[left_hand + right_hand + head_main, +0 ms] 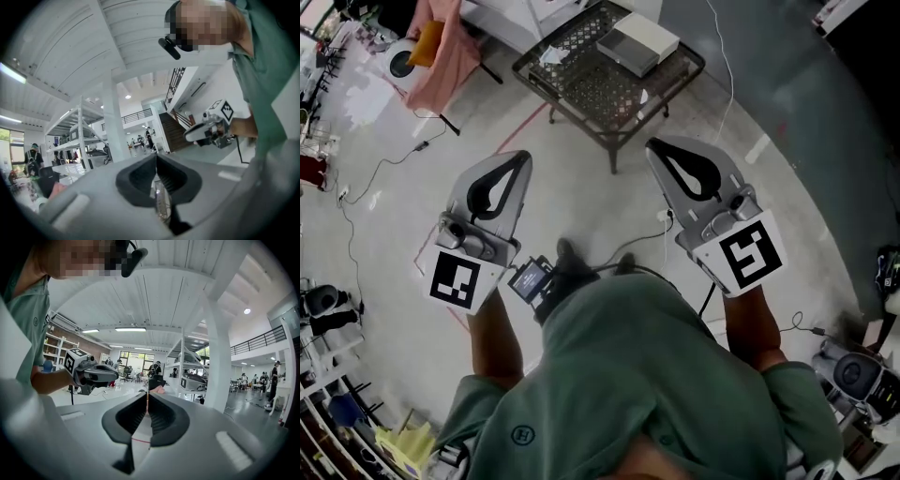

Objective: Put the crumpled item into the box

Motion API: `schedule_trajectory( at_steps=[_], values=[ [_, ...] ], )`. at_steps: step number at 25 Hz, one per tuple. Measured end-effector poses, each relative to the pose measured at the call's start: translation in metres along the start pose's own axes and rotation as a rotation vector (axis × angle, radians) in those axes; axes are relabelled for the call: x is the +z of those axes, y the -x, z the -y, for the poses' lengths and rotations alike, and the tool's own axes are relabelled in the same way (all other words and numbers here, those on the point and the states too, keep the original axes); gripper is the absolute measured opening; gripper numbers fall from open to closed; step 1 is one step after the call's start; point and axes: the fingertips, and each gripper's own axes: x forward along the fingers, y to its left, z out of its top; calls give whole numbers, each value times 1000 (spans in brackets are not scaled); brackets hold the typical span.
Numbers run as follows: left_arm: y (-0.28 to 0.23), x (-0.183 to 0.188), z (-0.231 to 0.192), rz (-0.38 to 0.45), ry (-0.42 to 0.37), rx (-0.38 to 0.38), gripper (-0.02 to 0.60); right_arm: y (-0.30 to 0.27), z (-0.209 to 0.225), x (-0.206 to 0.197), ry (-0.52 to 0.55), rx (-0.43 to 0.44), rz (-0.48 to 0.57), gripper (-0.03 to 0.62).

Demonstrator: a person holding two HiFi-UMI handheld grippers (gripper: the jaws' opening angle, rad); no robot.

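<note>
Grey floor (394, 272); wire table (581, 94) upper centre carries a box (637, 42). Left gripper (522, 157) and right gripper (652, 146) clenched, empty.

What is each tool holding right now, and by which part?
Nothing is held. The left tool and the right tool each have their jaws together, with nothing between them.

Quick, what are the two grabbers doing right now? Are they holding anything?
Left gripper: jaws closed, holding nothing.
Right gripper: jaws closed, holding nothing.
</note>
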Motion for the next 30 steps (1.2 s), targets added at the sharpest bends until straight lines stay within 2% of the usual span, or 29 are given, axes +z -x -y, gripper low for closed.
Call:
schedule_trajectory(
  at_steps=[6, 11, 22, 30],
  values=[
    [2, -8, -37, -5, -4, -23, 6, -28, -3, -1, 41, 5, -67, 15],
    [-16, -23, -76, 15, -6, -75, 6, -67, 7, -6, 34, -48, -83, 15],
    [-31, -53, -192, 57, 0, -165, 6, -180, 20, 3, 32, -153, -98, 15],
    [-55, -71, -224, 68, 26, -198, 6, -218, 38, -3, 29, -171, -119, 15]
  ],
)
